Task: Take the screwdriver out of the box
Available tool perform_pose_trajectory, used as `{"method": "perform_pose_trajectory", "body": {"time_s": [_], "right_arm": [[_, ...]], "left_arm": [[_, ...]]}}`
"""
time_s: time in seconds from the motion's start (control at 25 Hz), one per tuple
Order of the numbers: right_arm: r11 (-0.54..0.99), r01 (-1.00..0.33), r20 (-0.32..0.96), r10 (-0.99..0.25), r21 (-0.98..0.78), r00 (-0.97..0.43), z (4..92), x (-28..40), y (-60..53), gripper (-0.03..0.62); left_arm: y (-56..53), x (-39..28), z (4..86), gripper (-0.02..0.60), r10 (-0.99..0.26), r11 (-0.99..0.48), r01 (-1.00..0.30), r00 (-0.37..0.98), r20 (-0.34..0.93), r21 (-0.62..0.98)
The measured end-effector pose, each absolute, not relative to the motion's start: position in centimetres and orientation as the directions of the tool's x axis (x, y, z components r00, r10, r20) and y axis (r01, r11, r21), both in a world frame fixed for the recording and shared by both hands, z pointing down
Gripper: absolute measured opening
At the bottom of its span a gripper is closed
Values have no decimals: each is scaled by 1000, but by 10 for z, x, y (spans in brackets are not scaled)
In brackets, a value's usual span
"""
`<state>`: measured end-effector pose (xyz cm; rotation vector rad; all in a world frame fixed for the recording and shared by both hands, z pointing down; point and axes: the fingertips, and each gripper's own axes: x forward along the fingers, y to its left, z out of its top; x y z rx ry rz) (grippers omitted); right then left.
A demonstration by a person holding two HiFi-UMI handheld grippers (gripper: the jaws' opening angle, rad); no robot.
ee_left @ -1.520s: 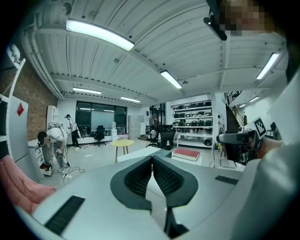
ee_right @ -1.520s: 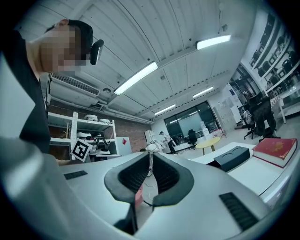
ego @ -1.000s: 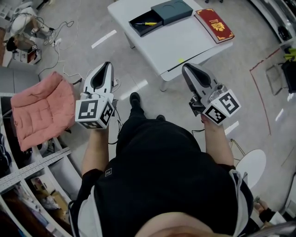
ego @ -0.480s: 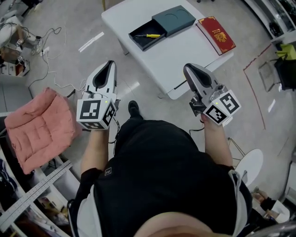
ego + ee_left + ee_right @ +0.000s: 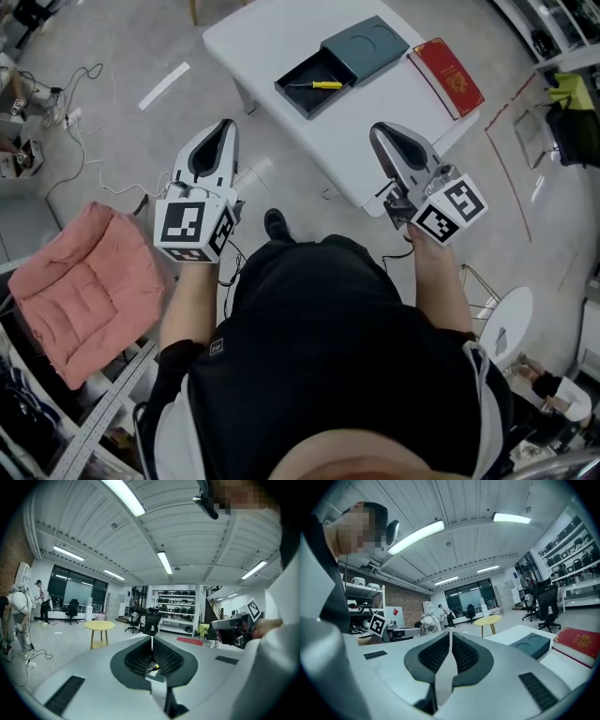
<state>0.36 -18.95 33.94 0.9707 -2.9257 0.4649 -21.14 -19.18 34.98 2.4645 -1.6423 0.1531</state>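
Note:
A white table [image 5: 281,37] stands ahead of me in the head view. On it lies an open dark box [image 5: 309,89] with a yellow-handled screwdriver [image 5: 320,84] inside, and its grey-blue lid [image 5: 366,49] lies right beside it. My left gripper [image 5: 225,125] hangs over the floor, short of the table's left side, with its jaws shut and nothing between them. My right gripper [image 5: 377,129] is over the table's near edge, also shut and empty. In the right gripper view the lid [image 5: 530,645] shows to the right of the closed jaws.
A red book [image 5: 451,77] lies at the table's right end. A pink cushion [image 5: 84,291] sits on the floor at left, cables [image 5: 56,103] trail beyond it, and a white stool [image 5: 502,339] stands at right. A yellow round table [image 5: 100,626] stands further off.
Both grippers have moved forward together toward the table; the right one now reaches over its near edge. The box has come closer in the head view. Both stay shut.

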Motion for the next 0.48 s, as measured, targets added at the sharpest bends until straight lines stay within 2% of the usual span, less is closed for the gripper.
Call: {"method": "perform_pose_trajectory", "body": {"time_s": [0.24,0.48], "right_arm": [[748,-610,153,-592,-261,-791,349,-7,-205,32],[747,-610,162,-589,-263,-792,361,14,-219,32]], "left_arm": [[-214,-215,360,25,-882,-414,-905,426,200,101],[-230,-194,365,25,-882,-406,-909,418,218,99]]}}
